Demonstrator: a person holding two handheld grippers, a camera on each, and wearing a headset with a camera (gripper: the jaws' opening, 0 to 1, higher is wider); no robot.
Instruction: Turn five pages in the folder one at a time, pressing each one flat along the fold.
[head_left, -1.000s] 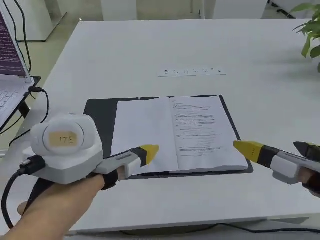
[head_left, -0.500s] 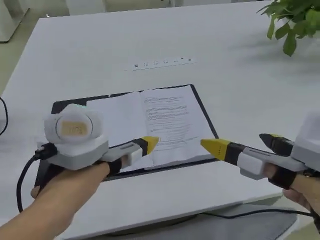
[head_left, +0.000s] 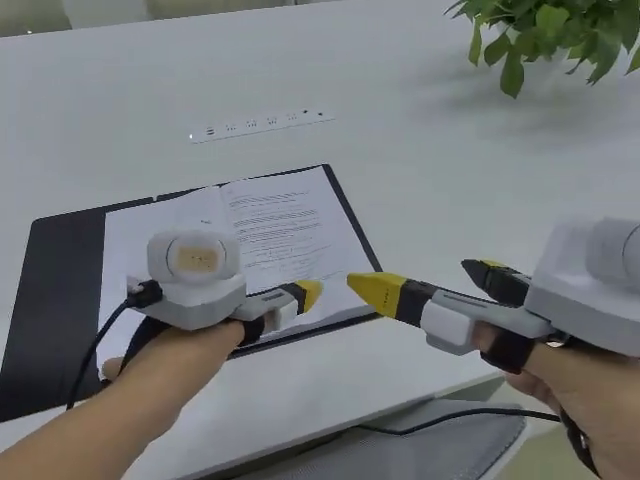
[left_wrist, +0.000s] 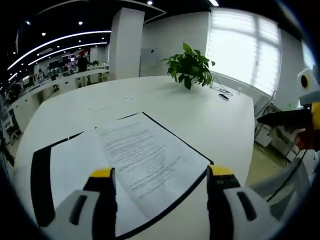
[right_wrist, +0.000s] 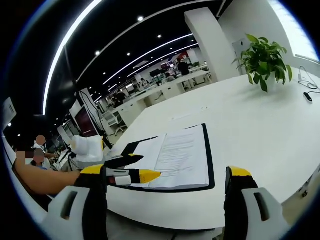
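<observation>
Bright, even daylight over the folder (head_left: 285, 225) in the head view, with the white table (head_left: 430, 150) around it nearly washed out. Soft grey shadow beyond the folder, under the plant (head_left: 540, 30). Print on the folder's page too soft to read. In the left gripper view, window (left_wrist: 245, 45) far behind the folder blown to white. In the right gripper view, dim hall behind the folder, lit by ceiling strips (right_wrist: 64, 52). Strong fisheye bending toward both round edges, table rim curved.
</observation>
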